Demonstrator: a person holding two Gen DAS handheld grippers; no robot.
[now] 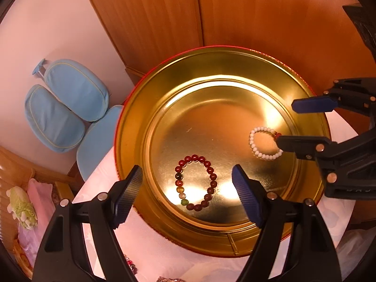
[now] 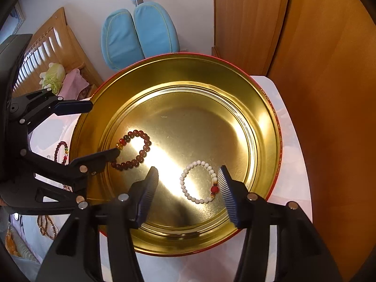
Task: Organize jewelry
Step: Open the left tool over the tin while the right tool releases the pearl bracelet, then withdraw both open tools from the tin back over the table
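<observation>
Through the left wrist camera I see my left gripper [image 1: 186, 192] released, its ribbed blue pads spread wide over the near part of a round gold tin [image 1: 131, 127]. The dark red bracelet [image 1: 195, 182] lies flat on the tin's floor between the two pads, touched by neither. Farther right, the white bead bracelet [image 1: 265, 143] rests near the tin's inner step, partly hidden by one finger of my right gripper [image 1: 285, 123], which reaches in over the right rim. The middle and far half of the tin floor are bare. The tin sits on a bench [image 1: 150, 242] with a pale pink cover; wooden panels [image 1: 188, 11] stand close behind the far rim.

Through the right wrist camera my right gripper [image 2: 188, 188] is also released, pads apart. The white bead bracelet [image 2: 199, 182] lies on the floor between them, its red bead just beside the right pad; I cannot tell if they touch. The dark red bracelet [image 2: 134, 149] lies to the left, with a left gripper [image 2: 103, 129] finger over its near edge. The tin's wall [image 2: 270, 129] rises all round both bracelets. More beads [image 2: 61, 151] lie on the bench outside the left rim.
</observation>
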